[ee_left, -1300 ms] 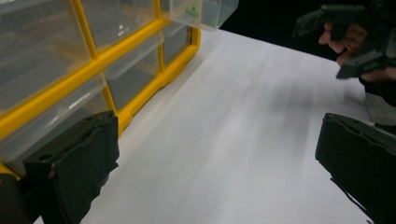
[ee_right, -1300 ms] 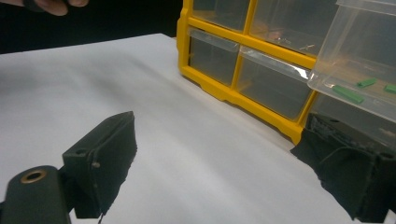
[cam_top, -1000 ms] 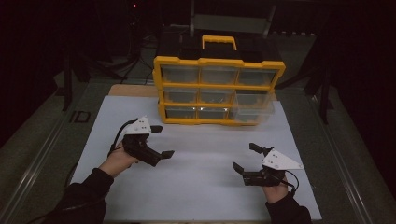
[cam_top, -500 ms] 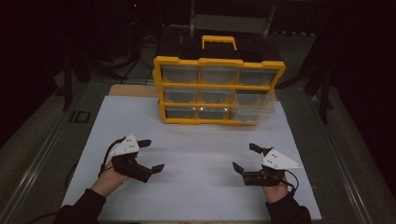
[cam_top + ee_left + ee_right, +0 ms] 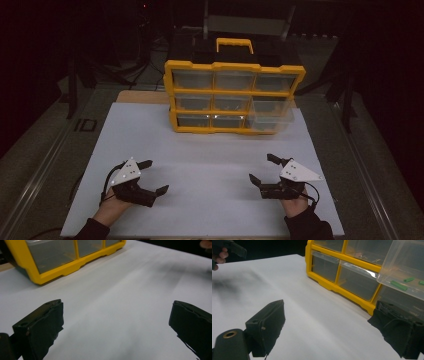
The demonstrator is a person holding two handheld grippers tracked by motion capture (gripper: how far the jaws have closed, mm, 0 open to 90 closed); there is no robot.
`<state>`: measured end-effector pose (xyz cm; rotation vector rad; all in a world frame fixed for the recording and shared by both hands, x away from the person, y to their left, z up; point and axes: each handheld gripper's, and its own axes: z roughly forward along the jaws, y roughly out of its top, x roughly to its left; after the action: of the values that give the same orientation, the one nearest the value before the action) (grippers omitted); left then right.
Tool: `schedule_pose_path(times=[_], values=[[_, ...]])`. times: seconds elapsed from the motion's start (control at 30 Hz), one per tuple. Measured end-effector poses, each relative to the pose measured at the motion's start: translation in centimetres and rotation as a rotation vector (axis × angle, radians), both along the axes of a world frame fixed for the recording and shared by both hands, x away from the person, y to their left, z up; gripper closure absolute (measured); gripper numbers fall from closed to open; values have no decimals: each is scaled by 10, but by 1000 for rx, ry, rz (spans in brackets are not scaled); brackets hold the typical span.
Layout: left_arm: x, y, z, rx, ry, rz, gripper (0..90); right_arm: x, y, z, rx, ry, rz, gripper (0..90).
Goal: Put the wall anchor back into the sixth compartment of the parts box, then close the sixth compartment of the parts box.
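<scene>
A yellow organiser box (image 5: 234, 95) with clear drawers stands at the back of the white table sheet (image 5: 210, 165). Its right drawers (image 5: 272, 112) are pulled partly out; one of them (image 5: 407, 272) holds green pieces (image 5: 398, 285). My left gripper (image 5: 154, 176) rests open near the front left of the sheet, jaws wide apart with nothing between them (image 5: 117, 322). At the front right my right gripper (image 5: 262, 168) is open too, empty, and faces the box's lower corner (image 5: 329, 325).
A black case with a yellow handle (image 5: 235, 45) sits behind the organiser. Metal rails (image 5: 45, 165) run along both sides of the table. The surroundings are dark. A wide bare stretch of sheet lies between the grippers and the organiser.
My left gripper has drawn back toward the front left edge of the sheet. The right gripper has stayed where it was.
</scene>
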<state>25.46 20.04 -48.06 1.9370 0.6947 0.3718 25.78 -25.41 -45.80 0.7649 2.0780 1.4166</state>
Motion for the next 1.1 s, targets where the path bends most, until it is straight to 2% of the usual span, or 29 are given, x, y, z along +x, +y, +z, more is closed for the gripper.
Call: schedule_pose_path(times=[0.17, 0.2, 0.37, 0.57, 0.7, 0.77, 0.9, 1.1], values=[[-3, 1, -5, -8, -13, 46, 0, 0, 0, 0, 0, 1, -1, 107], [-3, 1, -8, -9, -13, 71, 0, 0, -1, 0, -1, -2, -2, 107], [-4, 0, -13, 0, -15, 73, 0, 0, -1, -1, -3, 3, -2, 107], [-5, 2, -12, -46, -24, 78, 0, 0, -1, -1, -2, 4, 2, 107], [-5, 3, -11, -54, -33, 81, 0, -1, -2, 1, 2, 1, -1, 107], [-7, 3, -9, -61, -45, 75, 0, -3, -3, 4, 0, -8, -8, 107], [-6, 2, -10, -68, -35, 66, 0, -6, -4, 13, -6, -37, -25, 107], [-6, 1, -11, -64, -36, 56, 0, -7, -6, 36, 5, -67, -64, 101]])
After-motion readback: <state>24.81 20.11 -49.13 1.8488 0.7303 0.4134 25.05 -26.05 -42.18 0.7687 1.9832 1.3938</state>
